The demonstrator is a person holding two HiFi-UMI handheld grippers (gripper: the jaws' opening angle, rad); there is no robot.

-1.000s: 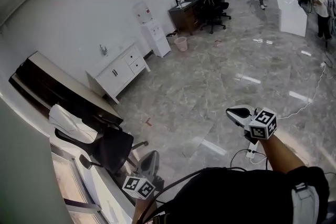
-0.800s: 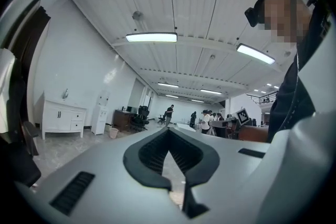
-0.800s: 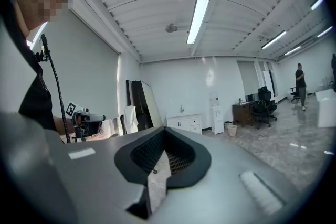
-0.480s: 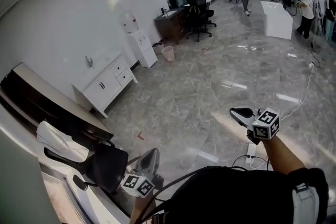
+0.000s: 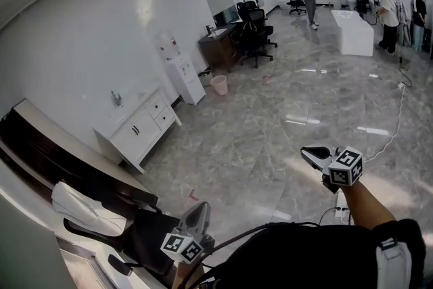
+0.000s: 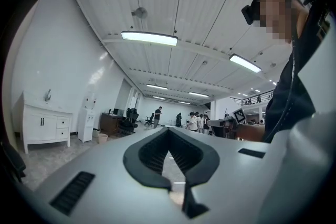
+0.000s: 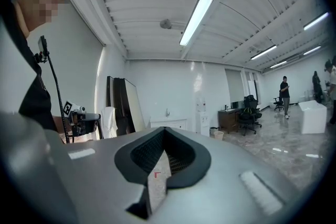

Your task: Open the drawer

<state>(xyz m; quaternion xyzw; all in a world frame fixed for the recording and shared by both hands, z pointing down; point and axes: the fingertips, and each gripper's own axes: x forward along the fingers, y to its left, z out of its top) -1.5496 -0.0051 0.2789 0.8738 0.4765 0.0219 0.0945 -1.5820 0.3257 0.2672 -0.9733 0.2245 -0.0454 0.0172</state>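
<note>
White cabinet [image 5: 139, 132] beyond black chair [image 5: 145, 240]; left gripper [image 5: 200, 208], right gripper [image 5: 306, 151] fingers closed, empty.

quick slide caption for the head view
Person holds left gripper and right gripper over grey marble floor, white drawer cabinet by the wall

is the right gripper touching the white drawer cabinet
Apart: head view shows the right gripper over the grey floor, far from the white drawer cabinet.
</note>
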